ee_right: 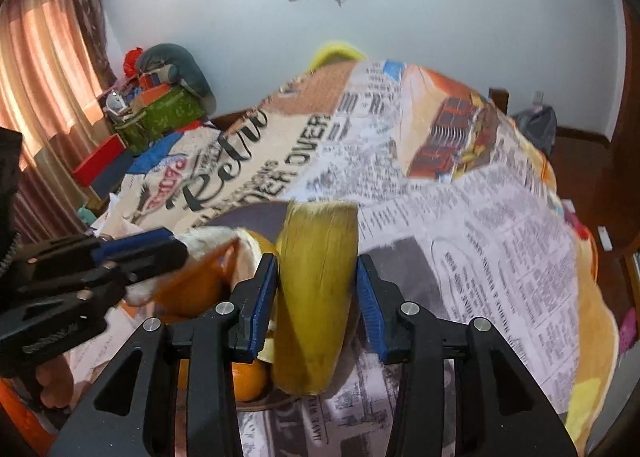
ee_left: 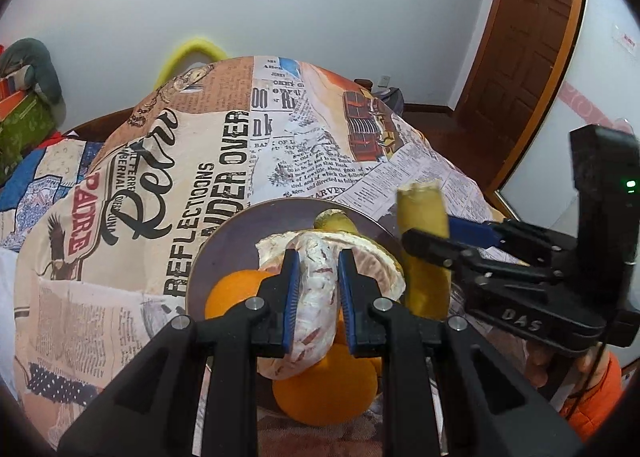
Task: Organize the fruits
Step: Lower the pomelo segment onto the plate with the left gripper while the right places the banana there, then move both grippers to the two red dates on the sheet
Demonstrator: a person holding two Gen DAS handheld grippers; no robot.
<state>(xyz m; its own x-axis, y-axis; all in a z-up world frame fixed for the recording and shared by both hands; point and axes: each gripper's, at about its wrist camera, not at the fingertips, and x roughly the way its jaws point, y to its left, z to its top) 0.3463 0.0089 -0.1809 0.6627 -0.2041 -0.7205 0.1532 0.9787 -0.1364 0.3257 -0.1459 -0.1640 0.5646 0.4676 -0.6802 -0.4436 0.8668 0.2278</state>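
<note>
Taking the round dark purple plate (ee_left: 224, 241) as the landmark, the left tongs (ee_left: 318, 293) sit over its middle, closed on a peeled pomelo segment with white pith and pink flesh (ee_left: 316, 297). It looks soft, light and easily torn, so a gentle hold across the thick middle, as here, seems wise. Below it, at the plate's near rim, lie smooth round oranges (ee_left: 324, 389); these look firm and apt to roll, best gripped across their widest part. At the plate's right edge the right tongs (ee_right: 316, 297) hold a yellow-green strip of thick pomelo rind (ee_right: 316, 297). The strip seems stiff yet waxy, and its blur hints at movement. The left blade touches it, but a slight gap shows at the right. The printed cloth (ee_left: 160, 193) covering the counter beyond the plate reads "Retro" and "REFLECTIONS"; the right tongs' body bears "DAS".
</note>
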